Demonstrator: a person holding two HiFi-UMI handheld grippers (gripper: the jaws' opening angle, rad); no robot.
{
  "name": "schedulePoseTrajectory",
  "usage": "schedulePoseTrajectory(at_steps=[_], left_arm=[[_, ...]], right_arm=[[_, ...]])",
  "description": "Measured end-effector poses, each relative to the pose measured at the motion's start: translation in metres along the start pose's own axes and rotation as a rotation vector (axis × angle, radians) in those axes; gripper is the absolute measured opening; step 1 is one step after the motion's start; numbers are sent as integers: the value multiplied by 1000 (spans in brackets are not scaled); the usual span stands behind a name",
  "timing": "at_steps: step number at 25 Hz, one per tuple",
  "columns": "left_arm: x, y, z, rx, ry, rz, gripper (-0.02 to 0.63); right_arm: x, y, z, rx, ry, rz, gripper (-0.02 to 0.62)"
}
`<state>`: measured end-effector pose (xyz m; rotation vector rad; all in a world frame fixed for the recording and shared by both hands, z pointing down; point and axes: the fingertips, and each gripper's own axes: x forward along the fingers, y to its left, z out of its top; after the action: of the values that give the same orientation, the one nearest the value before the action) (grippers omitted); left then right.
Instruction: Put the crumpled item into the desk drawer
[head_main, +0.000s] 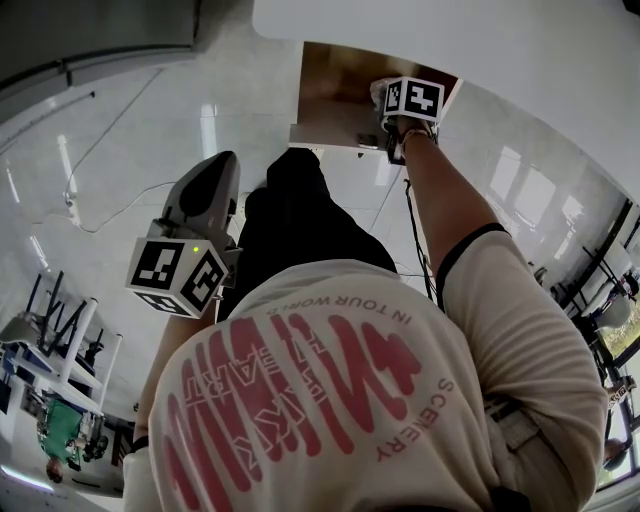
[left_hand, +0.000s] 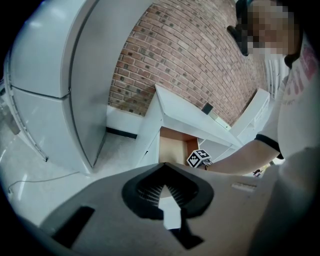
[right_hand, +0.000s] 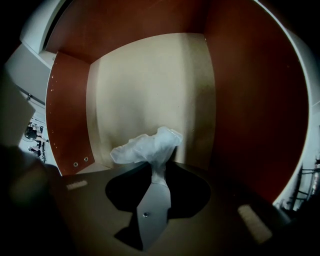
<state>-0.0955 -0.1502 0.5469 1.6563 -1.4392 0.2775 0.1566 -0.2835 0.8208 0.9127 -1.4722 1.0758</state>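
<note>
With the right tongs (right_hand: 159, 179) down inside the open desk drawer (right_hand: 150, 85) and pinching the crumpled item (right_hand: 147, 149) by its thin neck, only the release seems left; the left tongs (left_hand: 167, 194) hang pressed together, empty, well apart.

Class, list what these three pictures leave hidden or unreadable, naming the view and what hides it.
- Right gripper view: whether the crumpled item touches the drawer floor; the right gripper covers its lower end.
- Head view: that gripper's jaws, behind its marker cube.
- Left gripper view: the drawer's contents, too small and behind the left gripper.
</note>
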Motion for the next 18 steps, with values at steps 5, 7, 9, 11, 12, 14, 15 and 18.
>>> schedulePoseTrajectory(at_steps=[5, 7, 9, 11, 12, 14, 15, 18], left_arm=[[-4, -2, 0, 3, -10, 4, 3], [-4, -3, -1, 2, -9, 4, 3], [-4, -3, -1, 2, -7, 5, 3], [-2, -3, -1, 2, -4, 3, 3], [-1, -2, -1, 1, -3, 2, 3], [3, 0, 0, -1, -2, 1, 3], [4, 0, 0, -2, -2, 1, 3], [3, -1, 1, 0, -4, 0, 3]], right_arm=[[-2, -1, -3, 19, -6, 8, 110], [-2, -1, -4, 22, -3, 10, 114], [-1, 0, -4, 28, -1, 13, 118], [0, 0, -4, 37, 2, 17, 123], [1, -1, -4, 39, 4, 17, 124], [3, -1, -2, 37, 8, 19, 132], [4, -1, -1, 36, 9, 21, 135], [4, -1, -2, 39, 8, 26, 146]])
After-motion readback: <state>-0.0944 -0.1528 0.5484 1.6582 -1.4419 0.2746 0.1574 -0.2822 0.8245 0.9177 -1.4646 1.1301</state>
